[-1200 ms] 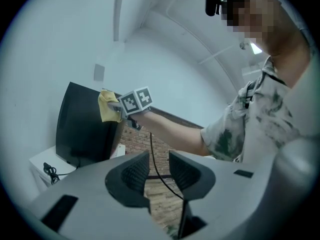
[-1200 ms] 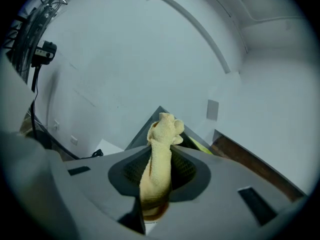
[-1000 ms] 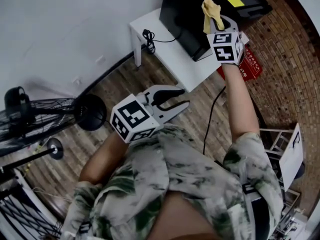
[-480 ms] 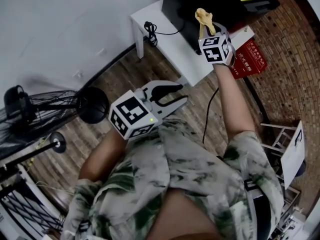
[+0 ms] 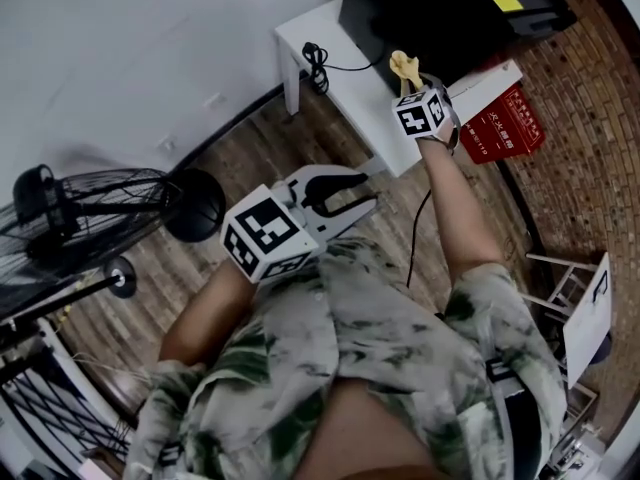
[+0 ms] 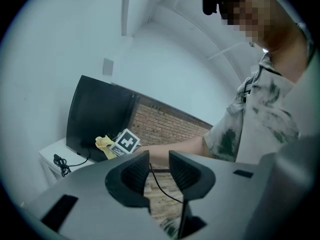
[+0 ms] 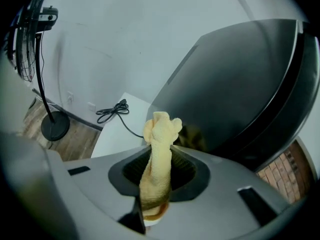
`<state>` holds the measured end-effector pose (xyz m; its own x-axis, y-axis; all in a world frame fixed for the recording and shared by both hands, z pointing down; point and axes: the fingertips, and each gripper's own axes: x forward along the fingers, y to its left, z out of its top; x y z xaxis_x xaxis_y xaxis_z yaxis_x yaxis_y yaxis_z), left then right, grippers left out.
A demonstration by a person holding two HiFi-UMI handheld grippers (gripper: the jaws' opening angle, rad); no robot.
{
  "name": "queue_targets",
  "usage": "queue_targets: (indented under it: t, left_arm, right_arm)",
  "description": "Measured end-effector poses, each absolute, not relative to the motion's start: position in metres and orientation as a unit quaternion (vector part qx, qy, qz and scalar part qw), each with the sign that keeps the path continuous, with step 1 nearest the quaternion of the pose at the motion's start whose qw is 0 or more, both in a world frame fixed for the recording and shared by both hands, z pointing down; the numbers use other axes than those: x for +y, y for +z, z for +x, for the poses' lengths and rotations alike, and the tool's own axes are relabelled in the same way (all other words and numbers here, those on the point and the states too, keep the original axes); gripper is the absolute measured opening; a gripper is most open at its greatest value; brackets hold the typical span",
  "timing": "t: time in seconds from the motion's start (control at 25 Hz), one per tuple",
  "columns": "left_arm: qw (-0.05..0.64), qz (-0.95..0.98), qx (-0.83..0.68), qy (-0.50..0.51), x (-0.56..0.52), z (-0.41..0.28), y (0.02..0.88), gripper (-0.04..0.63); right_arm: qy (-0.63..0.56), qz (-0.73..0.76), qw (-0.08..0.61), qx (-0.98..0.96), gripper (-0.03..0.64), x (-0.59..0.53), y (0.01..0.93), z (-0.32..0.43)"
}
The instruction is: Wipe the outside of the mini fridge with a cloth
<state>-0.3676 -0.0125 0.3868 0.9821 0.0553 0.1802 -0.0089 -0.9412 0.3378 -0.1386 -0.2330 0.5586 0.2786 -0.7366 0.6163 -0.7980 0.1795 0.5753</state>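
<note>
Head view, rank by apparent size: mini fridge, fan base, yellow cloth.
1. mini fridge, largest even though the frame edge cuts it off
2. fan base
3. yellow cloth, clearly smallest

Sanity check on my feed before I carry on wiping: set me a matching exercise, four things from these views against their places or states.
Things
1. yellow terry cloth
2. glossy black mini fridge
3. coiled black power cord
4. left tool

Places or states
A. jaws apart, nothing between them
B. standing on the white table
C. clamped in the right tool
D. lying on the table top beside the fridge

Pairs: 1-C, 2-B, 3-D, 4-A
</note>
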Motion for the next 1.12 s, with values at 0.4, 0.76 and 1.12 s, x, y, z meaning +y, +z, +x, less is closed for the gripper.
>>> queue_targets:
  t: [0.4, 0.76, 1.12]
  left_arm:
    - [0.166, 0.982, 0.011, 0.085, -0.014, -0.369, 0.385, 0.118]
    - [0.162, 0.984, 0.029, 0.063, -0.005, -0.37, 0.376, 0.118]
    - [0.162, 0.985, 0.028, 0.056, 0.001, -0.372, 0.373, 0.118]
  right_arm:
    - [0.002, 0.633, 0.466, -0.618, 0.095, -0.234, 0.508, -0.165]
    - [-0.085, 0.666, 0.42, -0.61, 0.095, -0.252, 0.368, -0.184]
    - [-0.134, 0.703, 0.389, -0.58, 0.095, -0.287, 0.273, -0.182]
